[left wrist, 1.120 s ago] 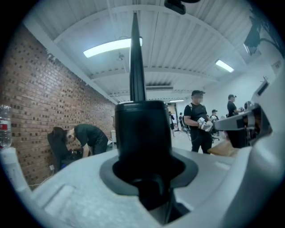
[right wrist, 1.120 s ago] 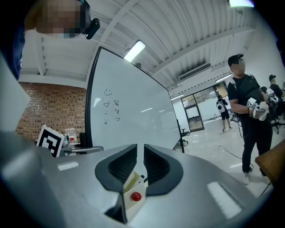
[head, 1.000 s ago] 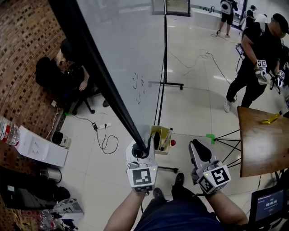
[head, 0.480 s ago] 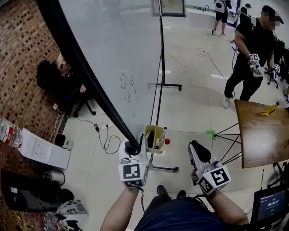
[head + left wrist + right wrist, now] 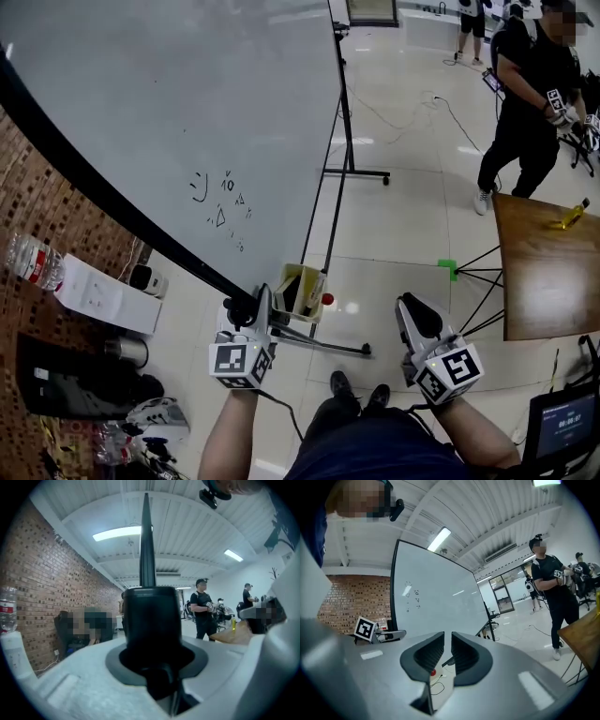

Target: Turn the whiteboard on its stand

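The big whiteboard (image 5: pixel 187 122) hangs tilted on its black wheeled stand (image 5: pixel 324 187), its written side facing me. My left gripper (image 5: pixel 251 305) is shut on the lower corner of the board's black frame (image 5: pixel 112 216). In the left gripper view that frame edge (image 5: pixel 149 616) fills the space between the jaws and runs straight up. My right gripper (image 5: pixel 410 309) hovers free to the right of the stand, shut, with nothing in it. The right gripper view looks past its jaws (image 5: pixel 447 651) to the whiteboard (image 5: pixel 436 597) and the left gripper (image 5: pixel 386 634).
A yellow tray (image 5: pixel 298 291) with markers hangs at the stand's foot, near a red ball (image 5: pixel 326 300). A wooden table (image 5: pixel 544 272) stands at the right. A person in black (image 5: pixel 530 84) stands beyond it. A white box (image 5: pixel 103 298) and bags lie along the brick wall (image 5: pixel 37 216).
The board has swung round: its black lower edge and my left gripper on it moved left and down. More of the written face shows, and the seated person is hidden. The right gripper stayed put.
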`<state>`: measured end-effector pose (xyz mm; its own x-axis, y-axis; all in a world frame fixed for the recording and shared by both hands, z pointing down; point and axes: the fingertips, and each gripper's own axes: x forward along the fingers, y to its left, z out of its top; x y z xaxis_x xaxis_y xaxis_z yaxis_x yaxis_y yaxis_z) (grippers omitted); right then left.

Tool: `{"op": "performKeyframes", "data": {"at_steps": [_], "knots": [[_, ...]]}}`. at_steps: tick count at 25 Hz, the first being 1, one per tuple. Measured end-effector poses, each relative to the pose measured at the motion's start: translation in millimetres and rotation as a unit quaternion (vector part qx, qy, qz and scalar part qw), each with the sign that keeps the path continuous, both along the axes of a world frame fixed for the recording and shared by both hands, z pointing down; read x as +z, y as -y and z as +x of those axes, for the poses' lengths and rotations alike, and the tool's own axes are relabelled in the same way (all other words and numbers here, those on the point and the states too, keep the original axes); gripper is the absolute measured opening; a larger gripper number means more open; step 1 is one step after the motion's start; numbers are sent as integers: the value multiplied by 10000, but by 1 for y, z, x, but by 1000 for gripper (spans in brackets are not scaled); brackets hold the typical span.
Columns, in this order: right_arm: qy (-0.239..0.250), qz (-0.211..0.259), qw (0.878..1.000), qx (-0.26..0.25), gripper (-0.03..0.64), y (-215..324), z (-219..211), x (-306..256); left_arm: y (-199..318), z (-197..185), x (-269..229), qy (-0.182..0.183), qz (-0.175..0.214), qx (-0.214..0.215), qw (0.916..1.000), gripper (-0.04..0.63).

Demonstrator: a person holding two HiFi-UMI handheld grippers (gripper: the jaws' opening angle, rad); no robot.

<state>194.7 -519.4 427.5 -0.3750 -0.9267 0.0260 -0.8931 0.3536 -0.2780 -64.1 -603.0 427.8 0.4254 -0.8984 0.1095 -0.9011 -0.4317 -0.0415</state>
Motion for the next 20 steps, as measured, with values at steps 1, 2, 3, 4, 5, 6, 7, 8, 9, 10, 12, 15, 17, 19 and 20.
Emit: {"op": "performKeyframes", "data": {"at_steps": [1,2,3,4,5,6,7,8,9,10,12,15,17,19,20], "knots": [[24,-27,10000,-18,51,-3,2,2,-5,-3,-2,-7,16,-20,10000,127],[51,-59,10000,-37,49,-6,3,4,-9,-6,-4,-15,37,-42,10000,127],[74,-94,9999,-58,49,-8,3,6,-12,-7,-6,-19,56,-64,10000,127],[90,-124,9998,-83,49,-10,2,8,-15,-8,-6,-22,68,-78,9999,127],[99,-149,9998,-114,49,-12,-1,10,-17,-9,-6,-22,67,-82,9999,126],[100,-168,9997,-154,49,-16,-6,11,-20,-11,-4,-17,53,-76,10000,126],[90,-175,9996,-204,49,-21,-14,11,-24,-13,-2,-10,34,-67,10000,127],[62,-164,9995,-255,49,-25,-23,10,-28,-17,0,-6,19,-60,10000,127],[15,-135,9995,-299,49,-29,-32,7,-31,-20,1,-9,16,-56,10000,127],[-49,-89,9994,-327,48,-32,-40,4,-34,-22,1,-22,23,-52,10000,127],[-191,2,9993,-328,49,-36,-50,-3,-39,-19,2,-66,47,-25,10000,127],[-307,9,9992,-258,49,-45,-62,-9,-50,-11,1,-103,94,69,9999,127],[-401,-19,9989,-238,49,-54,-73,-10,-58,-8,-3,-112,156,177,9997,127],[-414,-113,9989,-170,49,-64,-82,-9,-69,-11,-4,-70,229,182,9995,127],[-412,-169,9989,-121,49,-69,-84,-9,-74,-11,-6,-75,218,161,9996,127]]}}
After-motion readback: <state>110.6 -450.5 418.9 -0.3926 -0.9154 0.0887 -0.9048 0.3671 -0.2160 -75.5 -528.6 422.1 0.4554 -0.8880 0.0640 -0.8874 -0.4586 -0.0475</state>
